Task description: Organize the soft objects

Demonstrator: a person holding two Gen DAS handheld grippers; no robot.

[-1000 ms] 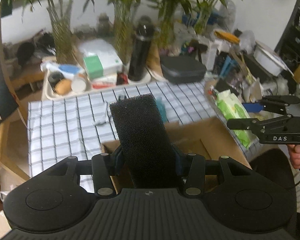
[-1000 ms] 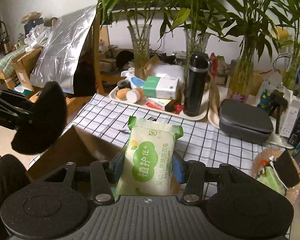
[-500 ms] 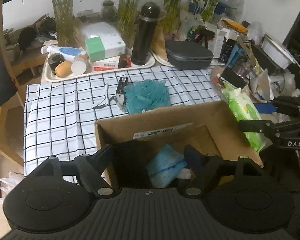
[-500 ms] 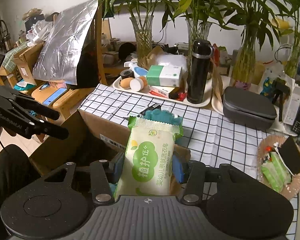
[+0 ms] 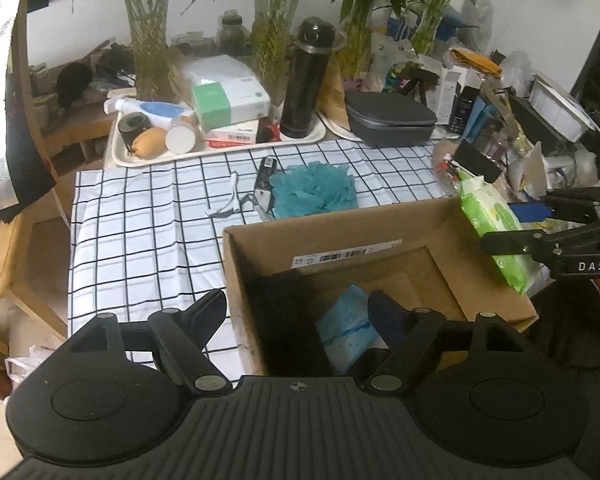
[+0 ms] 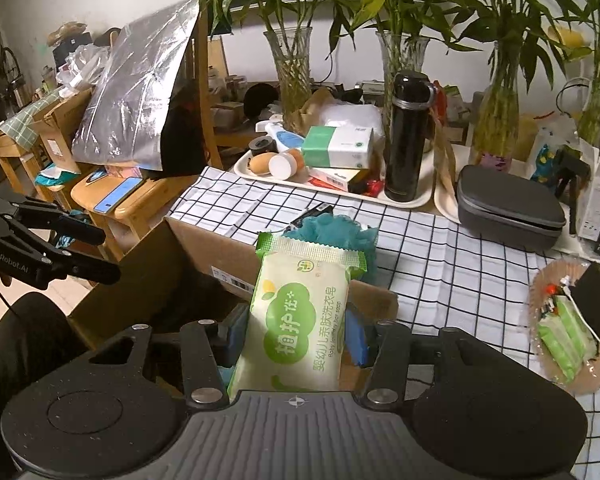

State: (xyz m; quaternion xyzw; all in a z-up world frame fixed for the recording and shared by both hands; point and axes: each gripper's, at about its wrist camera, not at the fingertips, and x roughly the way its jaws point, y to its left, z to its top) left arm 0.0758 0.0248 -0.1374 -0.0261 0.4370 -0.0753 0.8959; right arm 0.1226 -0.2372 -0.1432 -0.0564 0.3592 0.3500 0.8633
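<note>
The open brown cardboard box (image 5: 380, 248) is sitting at the near edge of the black-and-white checked tablecloth (image 5: 140, 232), and it is already holding a light blue rectangular sponge (image 5: 348, 328) leaning against a black foam block (image 5: 288, 320) that is lying in the dark left part of the box; how that block lies is hard to read in the shadow. The left gripper (image 5: 300, 312) is hovering over the box with its jaws standing wide apart and nothing between them. The right gripper (image 6: 296, 332) is pinching the lower part of a green-and-cream plastic-wrapped bar of baby laundry soap (image 6: 300, 312) between its blue pads, the pack standing upright above the box's near right corner, not yet inside. A fluffy teal mesh bath pouf (image 5: 312, 194) is lying on the cloth just beyond the box's far wall, untouched, beside a small black folded tool (image 5: 265, 184). Judged from this, the sorting is partly done: two soft items are boxed, the soap pack is next to go in, and the pouf is waiting. A shallow tan basket (image 6: 572, 328) at the right is holding another green pack and a black block, possibly also pending.
</note>
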